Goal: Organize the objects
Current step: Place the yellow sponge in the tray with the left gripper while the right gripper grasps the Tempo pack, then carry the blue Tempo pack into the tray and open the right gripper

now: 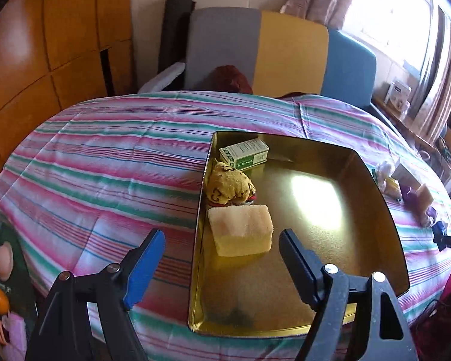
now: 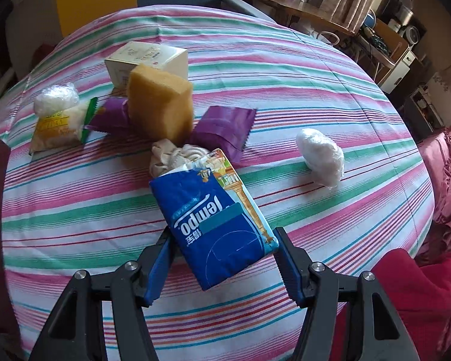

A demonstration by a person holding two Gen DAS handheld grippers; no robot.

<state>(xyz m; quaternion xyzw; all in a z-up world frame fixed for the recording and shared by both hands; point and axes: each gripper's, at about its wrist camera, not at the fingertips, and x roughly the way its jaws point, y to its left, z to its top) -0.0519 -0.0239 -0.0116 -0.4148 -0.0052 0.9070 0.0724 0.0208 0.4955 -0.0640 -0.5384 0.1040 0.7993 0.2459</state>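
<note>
Your left gripper [image 1: 222,246] hangs over the near left corner of the gold metal tray [image 1: 375,210], its fingers spread wide with nothing between them. No earlier view backs up any motion, so take it simply as standing apart and empty. Just past the blue pad of the left finger [image 1: 144,267] lies the striped tablecloth [image 1: 105,165]. Inside the tray, along its left wall, three things sit in a row: nearest you a pale yellow sponge [image 1: 240,234], behind it a yellow patterned soft item [image 1: 230,186], possibly a small plush, though the view is too coarse to be sure, and at the far corner a green and white carton [image 1: 245,153] lying on its side. The rest of the tray floor is bare and catches window glare.

Your right gripper [image 2: 222,258] is clamped on a blue Tempo tissue pack [image 2: 216,222], the pads pressing its two long edges, and the pack sits tilted above the cloth. Beyond it, from the left: a yellow snack bag [image 2: 55,129], a purple wrapper [image 2: 111,114], an upright tan sponge [image 2: 161,108] with a cream box [image 2: 148,60] behind it, a beige cloth bundle [image 2: 171,156] touching the pack's far end, a second purple packet [image 2: 222,129], and a white plastic-wrapped lump [image 2: 321,156] well apart on the right.
</note>
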